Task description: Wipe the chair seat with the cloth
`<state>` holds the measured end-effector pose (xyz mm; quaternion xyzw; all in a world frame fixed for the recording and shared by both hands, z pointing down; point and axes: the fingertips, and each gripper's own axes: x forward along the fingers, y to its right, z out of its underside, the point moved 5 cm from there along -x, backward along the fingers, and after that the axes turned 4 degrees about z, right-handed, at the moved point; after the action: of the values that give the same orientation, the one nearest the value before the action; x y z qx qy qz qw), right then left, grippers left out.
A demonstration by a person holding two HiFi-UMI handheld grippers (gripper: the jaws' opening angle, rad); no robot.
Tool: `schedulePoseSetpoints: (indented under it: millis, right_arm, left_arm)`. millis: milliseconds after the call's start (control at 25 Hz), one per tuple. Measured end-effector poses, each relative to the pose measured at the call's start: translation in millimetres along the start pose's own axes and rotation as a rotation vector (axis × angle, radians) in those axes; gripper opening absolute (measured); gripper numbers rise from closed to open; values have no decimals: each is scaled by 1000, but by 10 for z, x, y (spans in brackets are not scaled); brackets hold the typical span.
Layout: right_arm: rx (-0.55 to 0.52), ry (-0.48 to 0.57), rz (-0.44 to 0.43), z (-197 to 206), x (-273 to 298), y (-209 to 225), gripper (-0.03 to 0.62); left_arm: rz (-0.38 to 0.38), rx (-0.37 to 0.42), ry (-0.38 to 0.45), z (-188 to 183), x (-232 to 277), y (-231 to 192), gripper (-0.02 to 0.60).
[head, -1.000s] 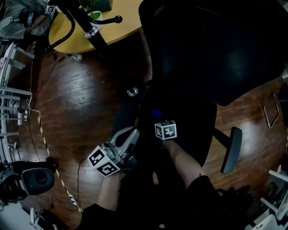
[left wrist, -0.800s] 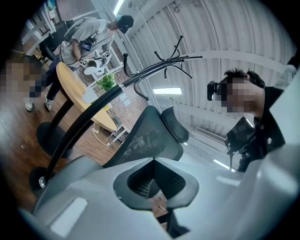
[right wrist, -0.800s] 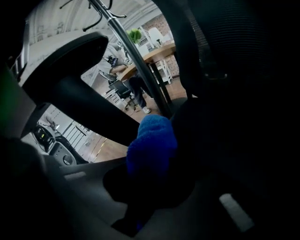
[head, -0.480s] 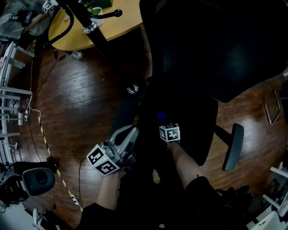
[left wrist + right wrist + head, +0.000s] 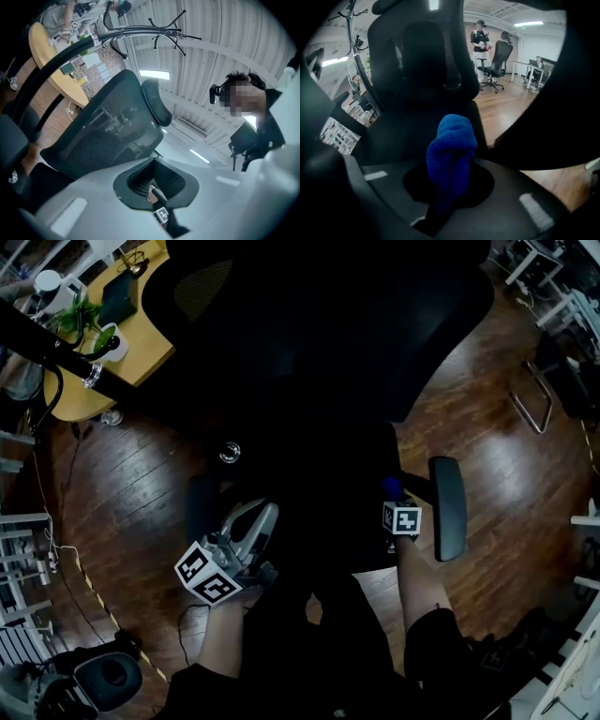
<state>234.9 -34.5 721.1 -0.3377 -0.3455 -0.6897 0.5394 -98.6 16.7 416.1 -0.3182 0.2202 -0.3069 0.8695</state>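
A black office chair fills the head view, its dark seat below the tall mesh back. My right gripper is over the seat's right side, next to the armrest, shut on a bunched blue cloth. In the right gripper view the cloth sticks up out of the closed jaws, in front of the seat and the chair back. My left gripper is held off the seat's left front edge, tilted upward and shut with nothing in it.
A round wooden table with a potted plant stands at upper left, crossed by a black stand pole. A chair frame stands at right. Cables trail over the wood floor. Far back stand a person and a second office chair.
My right gripper has carried the blue cloth rightward across the seat to the armrest side. The head view has swung, so the chair sits further left. The left gripper has hardly moved.
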Motion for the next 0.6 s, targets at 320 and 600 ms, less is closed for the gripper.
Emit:
schedulePoseSetpoints:
  millis: [320, 600]
  right_arm:
    - [33, 15, 37, -18, -109, 217, 35]
    - [-46, 50, -140, -203, -75, -928, 35]
  left_arm:
    - [31, 10, -33, 102, 178, 123, -9]
    - [-42, 29, 52, -140, -203, 61, -9]
